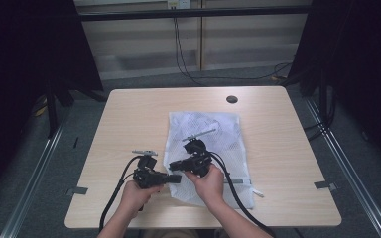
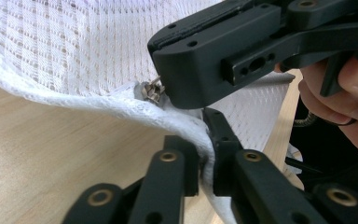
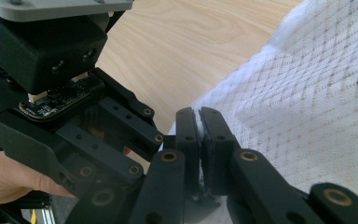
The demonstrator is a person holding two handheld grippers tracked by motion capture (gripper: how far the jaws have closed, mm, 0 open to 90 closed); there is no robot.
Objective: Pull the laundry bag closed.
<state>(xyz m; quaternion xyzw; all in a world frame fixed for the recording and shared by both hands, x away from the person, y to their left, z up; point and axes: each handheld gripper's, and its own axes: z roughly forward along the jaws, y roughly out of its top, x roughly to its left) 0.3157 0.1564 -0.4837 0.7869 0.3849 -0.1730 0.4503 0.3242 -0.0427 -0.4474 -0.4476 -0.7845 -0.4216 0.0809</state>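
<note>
High view: the white mesh laundry bag (image 1: 206,153) lies flat on the worktop (image 1: 129,124), and you have both grippers at its near left edge, left gripper (image 1: 175,178) and right gripper (image 1: 174,165) almost touching. Risk here is a jaw-to-jaw knock if either hand drifts. Left gripper view: the left gripper (image 2: 205,154) is clamped narrow on the thick seam of the bag (image 2: 74,51), with the metal zipper pull (image 2: 151,91) just beside the other gripper's jaw tip. The bite looks shallow; pull sideways and I'd expect the seam to slip out, or the mesh to bunch instead of the zip running. Right gripper view: the right gripper (image 3: 200,140) is pinched tight on the bag (image 3: 307,102) edge; I can't tell whether the pull itself sits between its pads. If it only has mesh, the zip likely won't move and the weave could snag.
</note>
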